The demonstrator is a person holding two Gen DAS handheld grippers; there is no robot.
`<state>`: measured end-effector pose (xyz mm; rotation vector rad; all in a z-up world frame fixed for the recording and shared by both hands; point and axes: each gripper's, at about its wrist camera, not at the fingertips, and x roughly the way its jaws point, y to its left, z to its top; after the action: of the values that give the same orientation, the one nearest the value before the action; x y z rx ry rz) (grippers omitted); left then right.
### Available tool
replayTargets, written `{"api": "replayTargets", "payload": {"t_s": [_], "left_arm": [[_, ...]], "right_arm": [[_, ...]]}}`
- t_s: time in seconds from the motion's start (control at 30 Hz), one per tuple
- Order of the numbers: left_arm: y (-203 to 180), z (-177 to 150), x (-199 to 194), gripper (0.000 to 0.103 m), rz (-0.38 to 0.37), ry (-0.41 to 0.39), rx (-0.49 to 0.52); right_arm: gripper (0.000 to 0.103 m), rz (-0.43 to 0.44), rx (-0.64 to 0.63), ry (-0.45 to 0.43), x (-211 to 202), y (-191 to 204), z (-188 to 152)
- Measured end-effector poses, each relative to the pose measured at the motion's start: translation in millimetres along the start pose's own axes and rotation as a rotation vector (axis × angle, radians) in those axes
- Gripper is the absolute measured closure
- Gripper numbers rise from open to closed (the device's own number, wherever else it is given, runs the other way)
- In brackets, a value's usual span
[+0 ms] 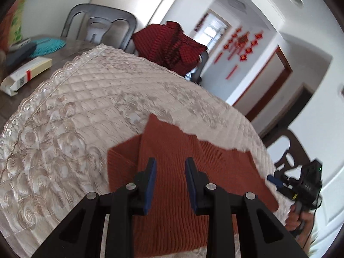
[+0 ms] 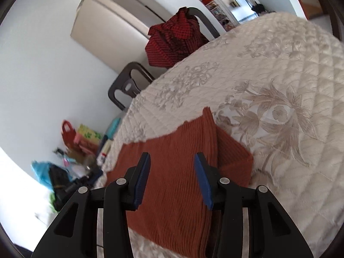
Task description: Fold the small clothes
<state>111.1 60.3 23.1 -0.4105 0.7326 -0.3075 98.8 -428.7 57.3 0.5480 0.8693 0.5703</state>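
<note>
Cloth (image 1: 172,167) of rust-brown ribbed knit lies straight ahead of and below both grippers, on the cream quilted cover (image 1: 86,99) near its close edge. The left gripper (image 1: 171,167) hangs over the cloth's middle, jaws parted with nothing between the blue pads; the right gripper (image 2: 173,163) hangs over the same piece with its jaws spread wider, also empty. Neither touches the fabric as far as the blur allows. In the left wrist view the right gripper shows at the cloth's far right side, so each hand seems closest to its own end.

The cloth is partly folded: one layer lies doubled over another, a pointed corner sticks out toward the far side, and the far edge runs ragged and uneven. Its long axis seems to run from one hand to the other, so the next fold probably needs both.
</note>
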Motion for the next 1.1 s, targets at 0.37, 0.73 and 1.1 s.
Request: {"api": "replayTargets", "payload": {"t_s": [0.37,0.73,1.1], "left_arm": [[-7.2,-18.4,11.0,0.074,0.124,0.058,0.107],[-41.3,-41.3,-26.5,0.074,0.075,0.026,0.191],[-118.8,-75.5,34.9,0.074,0.024,0.17,0.387]], "right_arm": [[0.097,-0.182,-0.085,0.032,6.0,-13.7,-16.7],[0.097,-0.177,-0.259,0.059,-27.1,35.0,-60.7],[0.097,-0.183,-0.338,0.184,34.2,60.5,-86.4]]}}
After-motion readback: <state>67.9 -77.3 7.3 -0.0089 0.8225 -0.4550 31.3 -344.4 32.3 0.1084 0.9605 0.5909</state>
